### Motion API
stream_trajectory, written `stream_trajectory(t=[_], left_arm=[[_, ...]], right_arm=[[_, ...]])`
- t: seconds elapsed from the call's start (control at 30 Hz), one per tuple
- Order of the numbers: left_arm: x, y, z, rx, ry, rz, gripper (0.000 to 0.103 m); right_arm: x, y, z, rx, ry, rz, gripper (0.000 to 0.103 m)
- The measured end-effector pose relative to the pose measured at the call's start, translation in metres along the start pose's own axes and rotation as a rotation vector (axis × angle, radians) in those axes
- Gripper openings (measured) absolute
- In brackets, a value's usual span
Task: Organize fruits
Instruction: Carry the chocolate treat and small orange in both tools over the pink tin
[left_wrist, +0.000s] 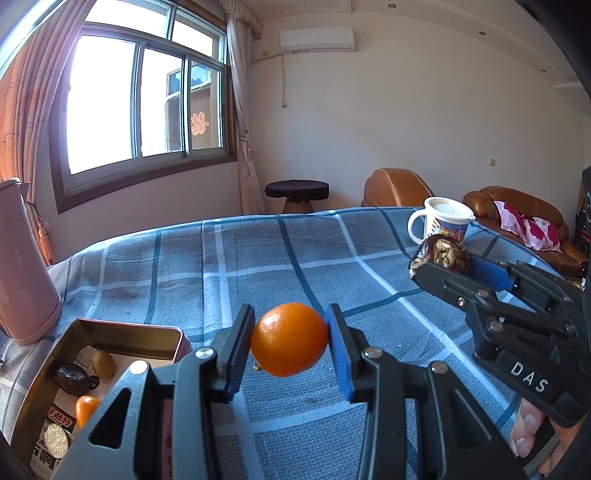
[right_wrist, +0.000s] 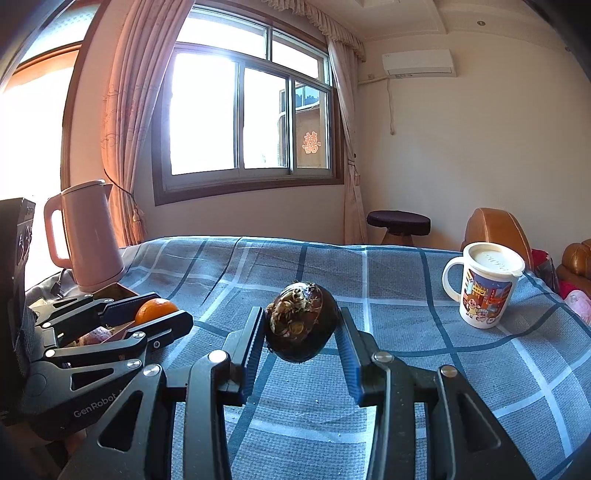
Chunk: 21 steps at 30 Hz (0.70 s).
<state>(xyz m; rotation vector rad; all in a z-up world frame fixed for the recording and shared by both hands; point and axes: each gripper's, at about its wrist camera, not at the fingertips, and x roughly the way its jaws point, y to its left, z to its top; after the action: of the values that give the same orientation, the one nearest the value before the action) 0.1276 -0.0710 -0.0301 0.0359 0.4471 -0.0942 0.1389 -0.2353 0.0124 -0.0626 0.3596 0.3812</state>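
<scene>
**Both grippers hold fruit above the desk**

The left hand-held gripper (left_wrist: 290, 341) pinches an orange (left_wrist: 289, 339) between its blue pads, lifted off the checked cloth (left_wrist: 280, 258). Below and to its left sits an open tin (left_wrist: 110, 332) holding a second orange (left_wrist: 86, 408), a kiwi (left_wrist: 103, 363) and a dark fruit (left_wrist: 72, 378). The right hand-held gripper (right_wrist: 302, 332) clamps a dark brown fruit (right_wrist: 302, 326) at its fingertips; a mug (right_wrist: 485, 288) stands ahead to its right.

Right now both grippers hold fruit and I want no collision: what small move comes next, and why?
Probably swing the left gripper with its orange left over the open tin, where fruit already lies; the right gripper waits with the dark fruit.
</scene>
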Motion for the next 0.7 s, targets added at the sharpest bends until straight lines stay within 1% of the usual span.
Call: stream_trajectory(t=[0.7], left_arm=[[-0.019,-0.006,-0.003,0.03,-0.063,0.022,0.041]], right_arm=[[-0.012,0.007,-0.003,-0.023,-0.038,0.009,0.04]])
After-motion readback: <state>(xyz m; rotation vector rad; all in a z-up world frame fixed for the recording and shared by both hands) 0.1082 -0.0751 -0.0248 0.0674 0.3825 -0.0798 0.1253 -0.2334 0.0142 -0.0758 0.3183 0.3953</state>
